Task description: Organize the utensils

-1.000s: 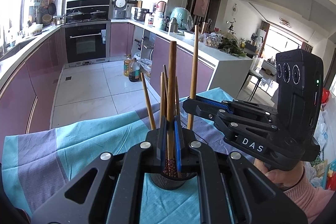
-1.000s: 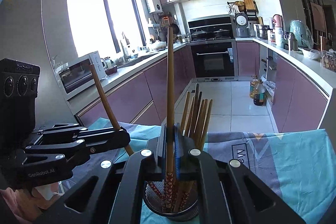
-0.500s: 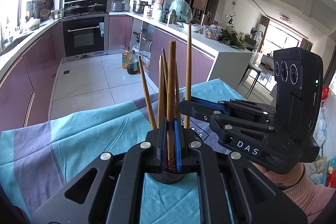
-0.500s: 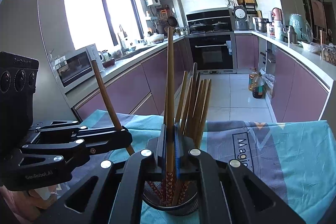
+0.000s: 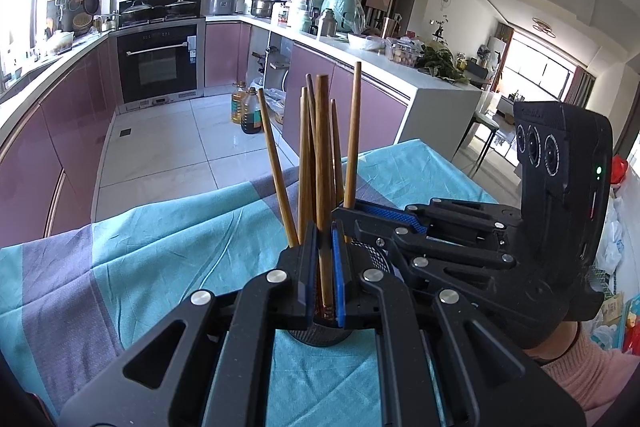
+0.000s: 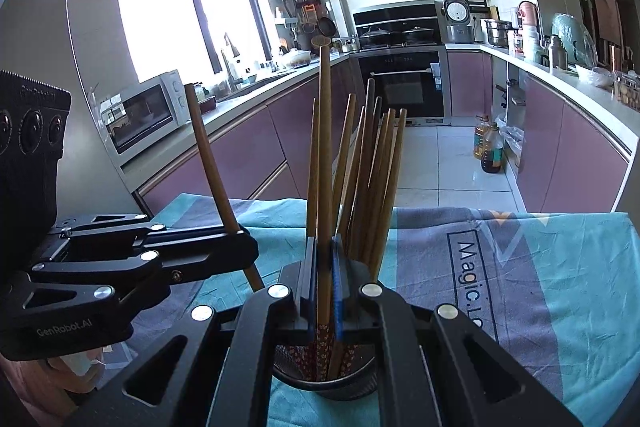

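Note:
A black mesh utensil cup (image 6: pixel 326 385) stands on the teal and grey tablecloth (image 6: pixel 540 287) and holds several brown wooden chopsticks (image 6: pixel 374 179). My left gripper (image 5: pixel 324 267) is shut on one chopstick (image 5: pixel 322 155), held upright with its lower end inside the cup (image 5: pixel 320 337). My right gripper (image 6: pixel 325 283) is shut on another chopstick (image 6: pixel 325 147), also upright with its patterned end in the cup. The right gripper also shows in the left wrist view (image 5: pixel 348 213), and the left gripper in the right wrist view (image 6: pixel 244 251), holding its chopstick (image 6: pixel 208 155) at a slant.
The tablecloth's far edge (image 5: pixel 180 199) drops off to a tiled kitchen floor. Purple cabinets, an oven (image 5: pixel 158 61) and a microwave (image 6: pixel 144 111) stand behind. Oil bottles (image 5: pixel 246 111) sit on the floor.
Both grippers have lowered with their chopsticks, so the chopstick ends sit deeper in the cup. The two grippers have come closer together over the cup.

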`<state>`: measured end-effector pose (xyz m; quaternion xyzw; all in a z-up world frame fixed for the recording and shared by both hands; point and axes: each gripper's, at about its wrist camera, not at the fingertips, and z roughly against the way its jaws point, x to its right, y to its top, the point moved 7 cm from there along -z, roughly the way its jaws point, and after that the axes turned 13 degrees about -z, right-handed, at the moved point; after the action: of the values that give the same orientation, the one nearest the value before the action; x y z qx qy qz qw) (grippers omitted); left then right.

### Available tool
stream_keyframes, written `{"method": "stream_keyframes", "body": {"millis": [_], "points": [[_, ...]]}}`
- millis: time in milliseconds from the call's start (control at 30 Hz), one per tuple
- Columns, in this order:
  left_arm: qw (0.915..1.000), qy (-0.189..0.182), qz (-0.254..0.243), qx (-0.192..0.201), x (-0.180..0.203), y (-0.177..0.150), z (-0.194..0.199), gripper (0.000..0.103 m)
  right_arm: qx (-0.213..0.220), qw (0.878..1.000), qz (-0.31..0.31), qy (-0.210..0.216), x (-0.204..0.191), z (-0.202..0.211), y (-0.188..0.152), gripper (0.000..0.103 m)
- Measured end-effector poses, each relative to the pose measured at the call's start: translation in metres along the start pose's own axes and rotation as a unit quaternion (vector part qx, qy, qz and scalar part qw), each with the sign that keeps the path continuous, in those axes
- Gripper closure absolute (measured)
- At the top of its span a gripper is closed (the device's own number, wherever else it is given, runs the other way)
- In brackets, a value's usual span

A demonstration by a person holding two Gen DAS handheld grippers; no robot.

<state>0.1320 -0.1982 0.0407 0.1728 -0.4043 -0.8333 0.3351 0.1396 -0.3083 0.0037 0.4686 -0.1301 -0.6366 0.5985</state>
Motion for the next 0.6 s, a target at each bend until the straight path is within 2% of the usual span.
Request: {"method": "stream_keyframes", "body": {"millis": [600], "points": [[0.9998,0.007,0.014,-0.016,-0.016,0.002,-0.033,0.095,-0.011,1.0,-0.007,-0.007,0.008,-0.01,-0.004,0.095]]}}
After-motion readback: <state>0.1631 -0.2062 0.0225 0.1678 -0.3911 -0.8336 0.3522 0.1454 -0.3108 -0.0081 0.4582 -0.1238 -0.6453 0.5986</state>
